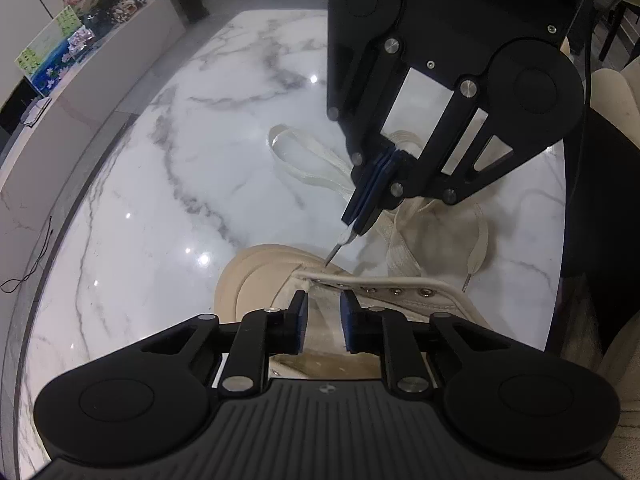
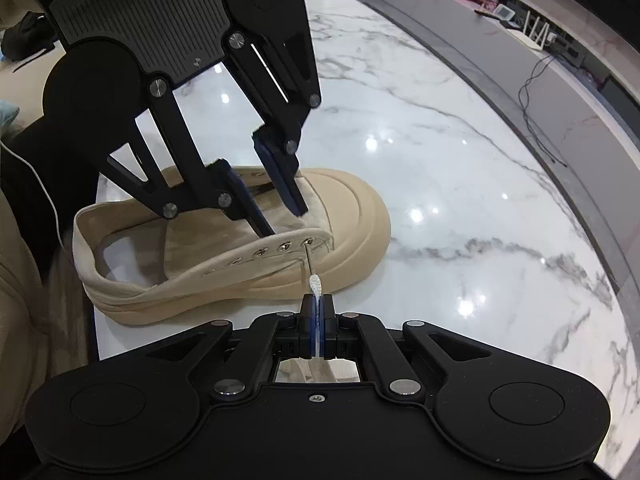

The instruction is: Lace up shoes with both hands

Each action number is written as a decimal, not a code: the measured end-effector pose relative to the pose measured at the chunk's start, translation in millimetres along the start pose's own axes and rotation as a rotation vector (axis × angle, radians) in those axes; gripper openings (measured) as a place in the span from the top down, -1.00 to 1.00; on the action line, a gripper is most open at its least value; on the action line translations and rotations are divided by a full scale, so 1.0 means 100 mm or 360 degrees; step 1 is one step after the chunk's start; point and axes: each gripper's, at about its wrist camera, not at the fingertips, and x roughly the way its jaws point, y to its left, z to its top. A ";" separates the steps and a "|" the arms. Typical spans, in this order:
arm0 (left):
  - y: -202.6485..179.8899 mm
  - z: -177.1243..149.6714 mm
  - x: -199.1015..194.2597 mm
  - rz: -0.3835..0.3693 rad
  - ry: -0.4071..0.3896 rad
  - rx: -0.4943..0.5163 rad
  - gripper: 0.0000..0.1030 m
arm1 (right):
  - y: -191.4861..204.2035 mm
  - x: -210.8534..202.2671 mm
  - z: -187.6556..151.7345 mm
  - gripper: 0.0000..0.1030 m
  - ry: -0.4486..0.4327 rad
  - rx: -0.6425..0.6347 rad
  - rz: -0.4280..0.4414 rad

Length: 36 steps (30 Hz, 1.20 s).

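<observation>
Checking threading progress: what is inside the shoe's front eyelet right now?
The lace's metal tip reaches the front eyelet of the beige shoe, held by the shut right claw. Whether it has passed through is hidden under the eyelet flap.

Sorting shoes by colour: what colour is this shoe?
Beige shoe, clearest in the right wrist view.

No legible txt, labels or nos., boxes (image 1: 56, 46) on far counter too blurred
</observation>
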 end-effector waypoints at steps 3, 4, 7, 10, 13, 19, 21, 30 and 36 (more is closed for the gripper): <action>-0.02 0.01 0.02 0.0007 0.0008 0.0039 0.75 | 0.01 0.04 0.00 0.99 0.0017 -0.0014 0.0005; -0.02 0.01 0.02 0.0011 0.0007 0.0047 0.75 | 0.01 0.05 0.00 0.99 0.0021 -0.0017 0.0006; -0.02 0.01 0.02 0.0016 0.0001 0.0059 0.75 | 0.01 0.08 0.00 0.99 0.0027 -0.0024 0.0009; -0.02 0.01 0.03 0.0021 -0.0004 0.0071 0.75 | 0.00 0.10 0.01 0.99 0.0030 -0.0030 0.0007; -0.01 0.02 0.02 0.0025 -0.0014 0.0075 0.75 | -0.01 0.09 0.03 0.99 0.0035 -0.0037 0.0007; 0.00 0.03 0.01 0.0027 -0.0019 0.0090 0.75 | -0.04 0.07 0.05 0.99 0.0052 -0.0044 -0.0004; 0.00 0.03 0.00 0.0027 -0.0019 0.0091 0.75 | -0.04 0.07 0.05 0.99 0.0065 -0.0050 -0.0013; -0.01 0.03 0.02 0.0030 -0.0019 0.0103 0.75 | -0.04 0.11 0.09 0.99 0.0073 -0.0065 0.0003; -0.01 0.03 0.03 0.0030 -0.0022 0.0111 0.75 | -0.03 0.12 0.13 0.99 0.0068 -0.0085 0.0010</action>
